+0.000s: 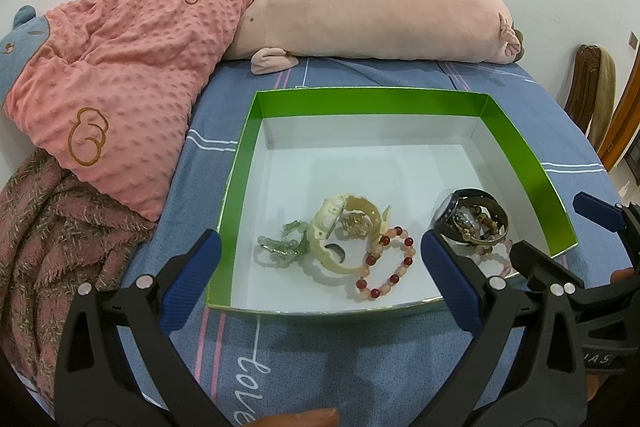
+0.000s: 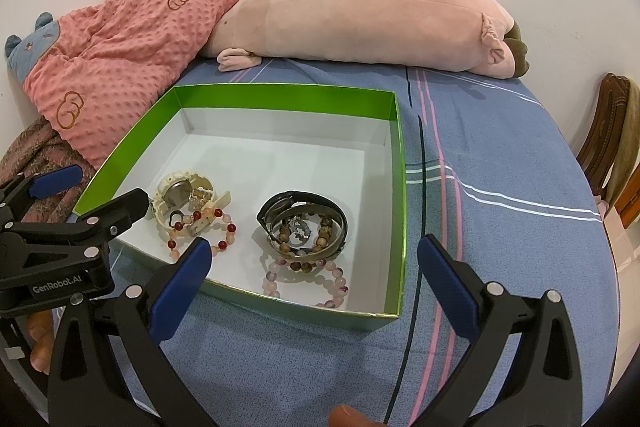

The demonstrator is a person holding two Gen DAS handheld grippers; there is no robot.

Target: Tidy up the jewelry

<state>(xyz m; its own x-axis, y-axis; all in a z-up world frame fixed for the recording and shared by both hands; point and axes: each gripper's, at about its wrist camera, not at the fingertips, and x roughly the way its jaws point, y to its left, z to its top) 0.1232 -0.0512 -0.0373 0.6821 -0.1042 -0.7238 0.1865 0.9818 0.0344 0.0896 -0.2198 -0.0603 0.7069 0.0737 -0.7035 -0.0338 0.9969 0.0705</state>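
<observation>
A green box (image 1: 372,102) (image 2: 280,98) with a white floor sits on the bed and holds the jewelry. Inside lie a cream watch (image 1: 340,227) (image 2: 180,193), a green bead bracelet (image 1: 282,247), a red and pink bead bracelet (image 1: 386,269) (image 2: 204,229), a black watch (image 1: 470,215) (image 2: 302,213) with brown beads inside its strap, and a pale pink bead bracelet (image 2: 308,283). My left gripper (image 1: 320,247) is open and empty at the box's near edge. My right gripper (image 2: 314,255) is open and empty, just in front of the box.
A pink dotted blanket (image 1: 120,75) and a brown throw (image 1: 44,227) lie left of the box. A long pink plush pillow (image 1: 372,19) lies behind it along the wall. A wooden chair (image 2: 612,147) stands off the bed's right side.
</observation>
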